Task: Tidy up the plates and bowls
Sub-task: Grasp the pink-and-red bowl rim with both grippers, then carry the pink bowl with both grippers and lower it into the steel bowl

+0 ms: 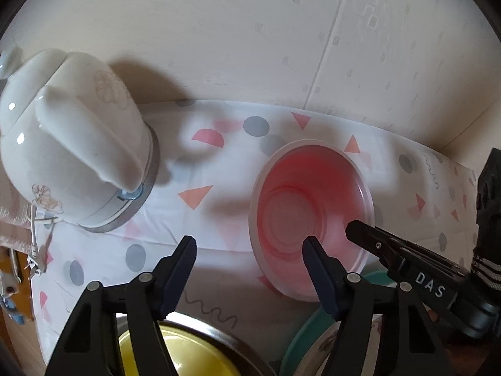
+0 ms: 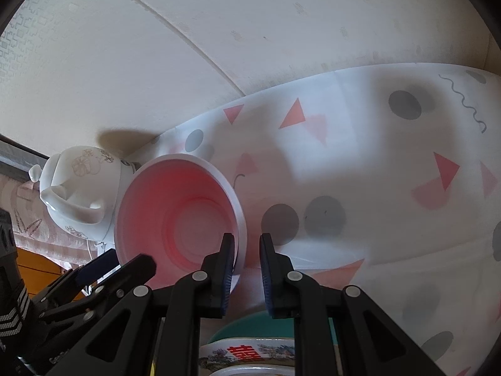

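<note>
Right gripper [image 2: 246, 269]: fingers drawn close, the bowl [image 2: 178, 216] rim lying between them; the left pad presses the rim's inner face, while a sliver of gap shows at the right pad, so the pinch looks loose or about to be released. The pink bowl hangs tilted, mouth toward the cameras, raised above the patterned cloth [image 2: 360, 163], just in front of the white kettle [image 2: 78, 194]. Left gripper [image 1: 250, 250]: fingers spread wide, holding nothing, poised before the bowl's lower rim; the right gripper's tip [image 1: 363, 230] shows at the far side of the rim in the left view. Below the grippers lie a teal plate [image 2: 250, 322], a printed dish [image 2: 247, 352] resting on it, and a yellow-lined metal bowl [image 1: 188, 354]. Judged step: carrying the bowl to a stack. To do it well, firm the pinch before moving, since a thin plastic rim can pivot in a two-pad grip; level the bowl, centre it over its target, lower until seated, then release. Keep clear of the kettle, and use the free left gripper to steady the opposite rim if it swings
</note>
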`<state>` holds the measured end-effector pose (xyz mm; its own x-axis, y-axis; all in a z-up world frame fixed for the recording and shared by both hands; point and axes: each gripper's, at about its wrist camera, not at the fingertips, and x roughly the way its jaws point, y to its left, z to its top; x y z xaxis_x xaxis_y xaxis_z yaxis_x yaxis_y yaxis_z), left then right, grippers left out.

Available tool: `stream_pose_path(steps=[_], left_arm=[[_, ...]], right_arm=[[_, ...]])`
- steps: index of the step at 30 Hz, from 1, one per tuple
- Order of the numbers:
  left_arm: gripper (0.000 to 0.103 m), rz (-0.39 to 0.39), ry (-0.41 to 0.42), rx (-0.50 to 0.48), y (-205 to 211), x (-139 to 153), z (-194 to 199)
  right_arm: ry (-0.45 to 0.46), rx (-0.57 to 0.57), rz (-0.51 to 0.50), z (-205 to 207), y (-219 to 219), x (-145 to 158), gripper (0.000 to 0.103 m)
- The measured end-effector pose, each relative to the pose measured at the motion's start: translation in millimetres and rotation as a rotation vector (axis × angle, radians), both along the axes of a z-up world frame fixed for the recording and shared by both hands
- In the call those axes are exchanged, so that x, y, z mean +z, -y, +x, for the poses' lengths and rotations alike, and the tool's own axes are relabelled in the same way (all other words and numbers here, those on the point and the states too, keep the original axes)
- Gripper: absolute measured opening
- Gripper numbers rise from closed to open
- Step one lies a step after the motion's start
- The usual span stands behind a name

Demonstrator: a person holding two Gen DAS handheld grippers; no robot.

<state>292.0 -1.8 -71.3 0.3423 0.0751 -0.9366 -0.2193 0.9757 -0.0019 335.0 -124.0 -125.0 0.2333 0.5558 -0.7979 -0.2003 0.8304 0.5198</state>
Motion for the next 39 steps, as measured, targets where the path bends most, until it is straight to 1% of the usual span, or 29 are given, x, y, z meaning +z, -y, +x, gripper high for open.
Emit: stream_pose_path(steps=[1,3,4,5,6,8,10,11,12,15,24,31,39], left_arm=[[0.065,0.002,-0.002,-0.002,1,0,1],[0.054,0.007,-0.006,-0.009,2,-2,3],[0.052,0.011,-0.009,-0.015,3,-3,5],[0.046,0.016,-0.012,-0.019,3,-4,6],[0.037,0.019,-0.014,-0.023,3,-5,6],[0.028,0.024,-0.017,-0.031,3,-7,7],[0.025,0.028,-0.012,-0.043,4,-8,8],[0.021,0.031,-0.010,-0.048,5,-9,8],[0.017,0.034,-0.009,-0.056,7,-9,8],[0.016,0.039,0.000,-0.073,10,-7,6],[0.015,0.033,0.026,-0.083,12,0,-2],[0.015,0.020,0.081,-0.078,12,22,-16],[0.015,-0.007,0.129,-0.050,2,42,-42]], right_arm=[[0.001,0.000,0.000,0,0,0,0.016],[0.001,-0.003,-0.003,0,0,0,0.016],[-0.001,-0.004,-0.003,1,-1,-1,0.016],[-0.002,-0.005,-0.002,1,-1,-1,0.016],[-0.003,-0.005,-0.002,2,-1,-2,0.016],[-0.002,-0.007,-0.006,1,-2,-2,0.016],[-0.004,-0.006,0.000,1,-2,-3,0.014],[-0.002,-0.004,0.004,1,-3,-3,0.011],[0.003,-0.002,0.006,0,-3,-2,0.011],[0.015,0.011,0.010,-2,-6,1,0.009],[0.031,-0.007,0.021,-6,0,9,0.009],[0.056,-0.017,0.055,-18,5,27,0.009],[0.093,0.009,0.081,-36,-2,48,0.009]])
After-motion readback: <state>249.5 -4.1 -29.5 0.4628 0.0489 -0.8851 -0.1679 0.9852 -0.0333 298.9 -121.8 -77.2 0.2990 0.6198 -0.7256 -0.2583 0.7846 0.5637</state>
